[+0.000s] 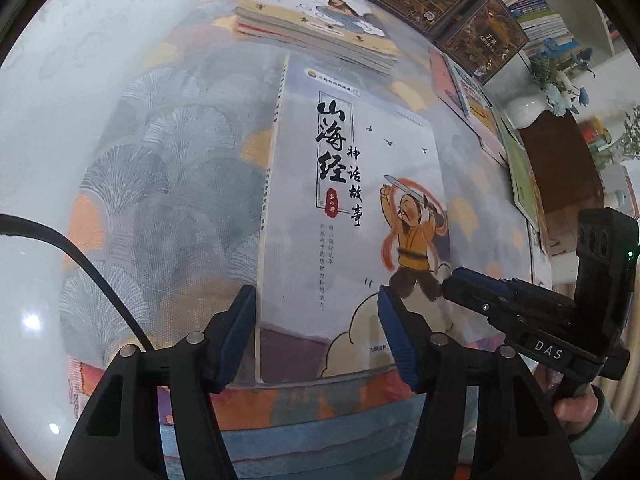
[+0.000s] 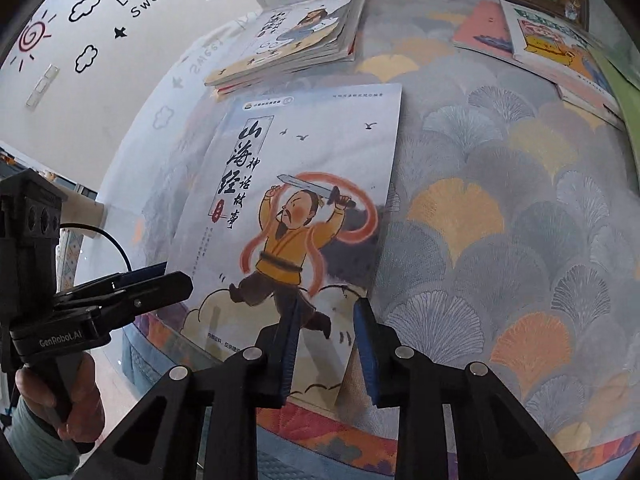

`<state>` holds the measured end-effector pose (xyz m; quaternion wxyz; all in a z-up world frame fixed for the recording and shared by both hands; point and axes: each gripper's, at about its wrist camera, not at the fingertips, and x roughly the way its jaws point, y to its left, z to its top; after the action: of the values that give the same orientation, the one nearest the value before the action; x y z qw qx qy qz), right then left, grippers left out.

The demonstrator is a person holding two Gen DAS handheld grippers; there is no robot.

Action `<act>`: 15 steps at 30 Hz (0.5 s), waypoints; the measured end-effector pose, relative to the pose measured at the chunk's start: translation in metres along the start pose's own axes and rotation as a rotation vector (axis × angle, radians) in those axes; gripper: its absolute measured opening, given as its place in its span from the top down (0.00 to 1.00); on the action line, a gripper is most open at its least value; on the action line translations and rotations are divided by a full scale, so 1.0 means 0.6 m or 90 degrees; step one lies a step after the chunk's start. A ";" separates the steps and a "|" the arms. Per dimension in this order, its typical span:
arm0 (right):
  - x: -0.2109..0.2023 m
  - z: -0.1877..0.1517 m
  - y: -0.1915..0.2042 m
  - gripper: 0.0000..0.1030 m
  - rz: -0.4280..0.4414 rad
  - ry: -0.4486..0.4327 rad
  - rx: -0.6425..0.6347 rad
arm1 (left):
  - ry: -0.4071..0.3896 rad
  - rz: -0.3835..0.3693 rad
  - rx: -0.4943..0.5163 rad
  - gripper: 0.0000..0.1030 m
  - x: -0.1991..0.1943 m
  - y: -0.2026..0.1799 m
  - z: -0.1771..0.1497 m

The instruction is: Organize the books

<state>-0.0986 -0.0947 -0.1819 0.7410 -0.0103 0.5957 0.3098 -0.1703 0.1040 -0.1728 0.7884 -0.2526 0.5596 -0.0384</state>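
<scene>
Left wrist view: found the picture book with the sword-waving figure lying flat, cover up, near the front edge of the desk, spine to the left. Held the left gripper over its near left corner, fingers well apart, one just outside the spine, the other above the cover, clamped on nothing. Noted the right gripper angled down at the book's right edge. Saw beyond the book a neat stack of matching volumes, touching or just overlapping its far edge, with two dark boxed volumes behind it. Saw also loose books strung untidily along the right side beside a white vase. Right wrist view: looked down the right gripper's fingers, only narrowly apart, the book's right edge in the gap, one finger over the cover and the other over the cloth. Could not make out any pad pressing, so judged the book not yet gripped. Found the left gripper low at the book's left corner and the loose books lying at far right. Judged the task partly done: several volumes stacked, this one apparently next for the stack, the scattered ones left to gather.
</scene>
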 end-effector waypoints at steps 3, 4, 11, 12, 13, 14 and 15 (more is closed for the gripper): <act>0.002 0.000 -0.014 0.73 0.017 -0.004 0.023 | -0.019 -0.065 -0.046 0.43 -0.019 0.017 0.003; -0.006 -0.005 -0.021 0.73 0.021 -0.005 0.030 | -0.032 -0.120 -0.072 0.43 -0.033 0.024 0.004; -0.013 -0.010 -0.052 0.73 0.065 -0.011 0.085 | -0.022 -0.201 -0.115 0.56 -0.026 0.030 0.014; -0.011 -0.011 -0.057 0.73 0.066 -0.008 0.093 | -0.011 -0.171 -0.114 0.67 -0.012 0.030 0.011; -0.009 -0.012 -0.060 0.72 0.070 -0.001 0.098 | 0.000 -0.159 -0.111 0.86 -0.003 0.031 0.008; -0.013 -0.015 -0.063 0.72 0.075 -0.006 0.103 | 0.012 -0.141 -0.108 0.92 0.008 0.029 0.002; -0.014 -0.015 -0.066 0.72 0.079 -0.006 0.109 | 0.016 -0.132 -0.105 0.92 0.014 0.025 -0.003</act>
<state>-0.0888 -0.1336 -0.1912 0.7211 0.0913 0.6161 0.3035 -0.1719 0.1136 -0.1871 0.7497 -0.3724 0.5417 -0.0768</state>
